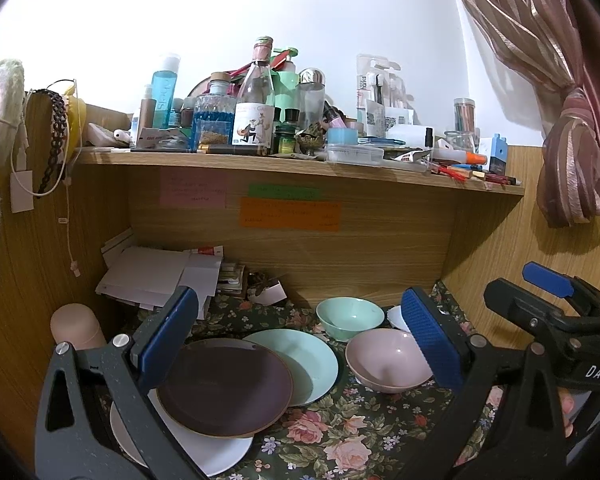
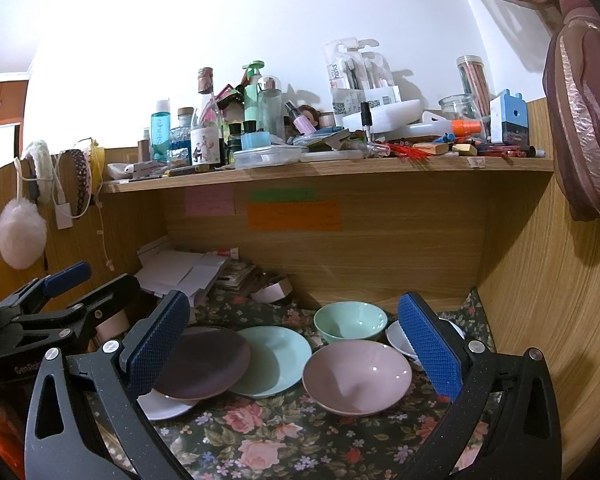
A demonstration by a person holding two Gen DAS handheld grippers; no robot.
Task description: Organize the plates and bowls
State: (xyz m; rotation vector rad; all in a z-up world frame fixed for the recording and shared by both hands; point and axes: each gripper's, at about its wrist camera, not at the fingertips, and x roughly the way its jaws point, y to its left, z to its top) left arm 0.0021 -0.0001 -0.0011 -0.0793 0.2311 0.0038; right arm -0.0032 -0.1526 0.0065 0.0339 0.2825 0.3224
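On the floral cloth [image 1: 340, 440] lie a dark purple plate [image 1: 224, 388] that overlaps a white plate [image 1: 220, 456] and a mint plate [image 1: 312, 360]. A pink bowl [image 1: 388, 360], a mint bowl [image 1: 350, 316] and a white bowl [image 1: 398, 318] stand to the right. My left gripper [image 1: 300, 340] is open and empty above the plates. In the right wrist view the purple plate [image 2: 204, 364], mint plate [image 2: 276, 360], pink bowl [image 2: 356, 376], mint bowl [image 2: 350, 322] and white bowl [image 2: 400, 340] show. My right gripper [image 2: 292, 352] is open and empty above them.
A wooden shelf [image 1: 300, 168] crowded with bottles and jars hangs over the desk. Papers [image 1: 152, 276] pile at the back left, beside a pink cylinder [image 1: 74, 326]. Wooden walls close in both sides. A curtain [image 1: 572, 120] hangs at the right.
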